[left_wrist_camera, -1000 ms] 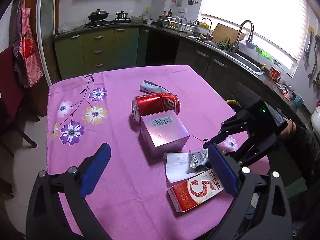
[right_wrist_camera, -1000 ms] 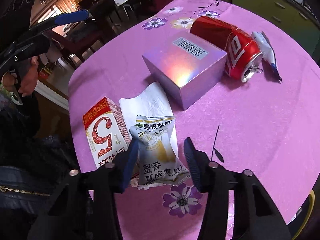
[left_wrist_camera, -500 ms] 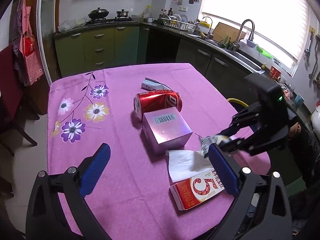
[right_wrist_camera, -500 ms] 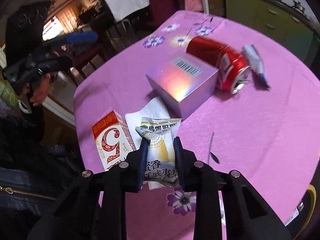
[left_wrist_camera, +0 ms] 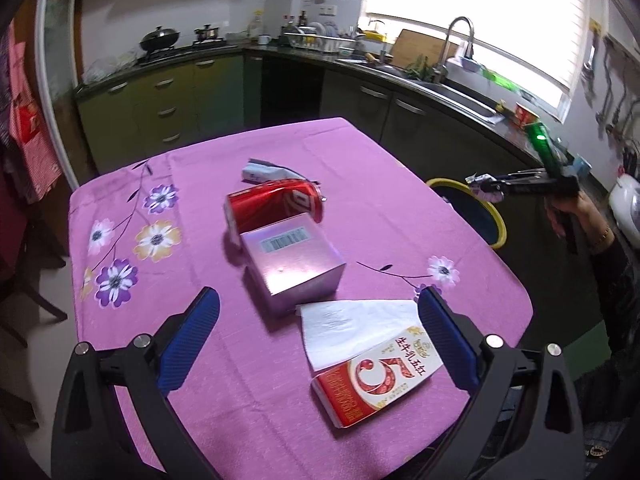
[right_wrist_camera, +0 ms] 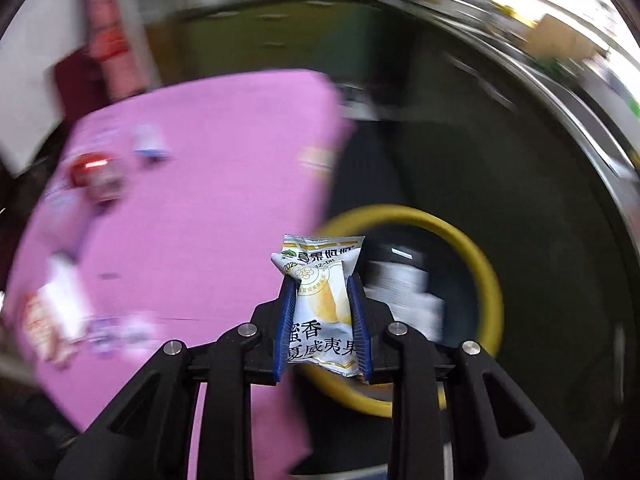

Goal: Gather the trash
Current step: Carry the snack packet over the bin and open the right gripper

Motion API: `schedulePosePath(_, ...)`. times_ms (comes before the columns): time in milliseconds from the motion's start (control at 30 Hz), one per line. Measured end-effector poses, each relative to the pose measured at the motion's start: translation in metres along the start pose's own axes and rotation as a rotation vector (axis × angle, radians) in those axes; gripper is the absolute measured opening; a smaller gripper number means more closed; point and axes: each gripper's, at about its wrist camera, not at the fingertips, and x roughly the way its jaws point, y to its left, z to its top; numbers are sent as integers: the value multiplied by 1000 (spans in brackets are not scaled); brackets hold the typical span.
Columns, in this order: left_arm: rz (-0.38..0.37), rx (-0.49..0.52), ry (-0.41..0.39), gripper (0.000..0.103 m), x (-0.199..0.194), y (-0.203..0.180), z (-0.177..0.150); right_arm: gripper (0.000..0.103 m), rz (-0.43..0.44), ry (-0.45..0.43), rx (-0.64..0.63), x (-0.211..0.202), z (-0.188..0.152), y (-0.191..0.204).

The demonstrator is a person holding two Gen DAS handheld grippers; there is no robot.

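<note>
Snack wrapper (right_wrist_camera: pixel 320 300): white and yellow foil sachet with printed Chinese text, pinched across its middle between the blue pads of the right gripper (right_wrist_camera: pixel 322 292), jaws nearly closed with only the packet's width between them. Held off the table, above and just at the near rim of the yellow-rimmed trash bin (right_wrist_camera: pixel 460 240) that stands on the floor beside the table. Top edge crumpled and folded over, so probably emptied: light, limp, slick-surfaced. Likely to slide out rather than resist, and likely to flutter on release rather than drop straight, so best let go well over the bin's mouth. Something pale already inside the bin, too blurred to name.

In the left wrist view, same gripper (left_wrist_camera: pixel 486 188) out past the table's right edge, level, packet tip poking from its end over the bin (left_wrist_camera: pixel 496 216).

Still on the pink flowered tablecloth (left_wrist_camera: pixel 180 360): red soda can (left_wrist_camera: pixel 276 208) on its side, touching the far face of a lilac cardboard box (left_wrist_camera: pixel 294 266) with a barcode label. Can: rigid, light if empty, prone to roll, best gripped across the barrel. Box: stiff, flat faces, wide for the jaws. Behind the can, a small white and blue wrapper (left_wrist_camera: pixel 260 170). Nearer, a white paper napkin (left_wrist_camera: pixel 352 326), soft and flat, hard to pinch except at a lifted corner, overlapping a red and white carton (left_wrist_camera: pixel 376 380) lying flat.

Left gripper (left_wrist_camera: pixel 316 340) wide open, empty, hovering over the near part of the table.
</note>
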Motion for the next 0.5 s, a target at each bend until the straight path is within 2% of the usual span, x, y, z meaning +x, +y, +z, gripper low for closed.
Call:
schedulePosePath(133,-16,66,8,95,1,-15,0,36,-178,28,116,32,-1,-48)
schedulePosePath(167,-19,86,10,95,1,-19,-1,43,-197,34,130,38,-1,-55)
schedulePosePath(233,-22,138,17,95,3,-27,-2,46,-224,35,160,49,-3,-64)
schedulePosePath(367,-66,227,36,95,11,-39,-7,47,-172,6,176,43,-5,-57)
schedulePosePath(433,-125,283,40,95,17,-42,-10,54,-160,-11,159,34,-7,-43)
schedulePosePath(500,-179,336,55,95,23,-45,-13,54,-125,-30,141,22,-10,-29)
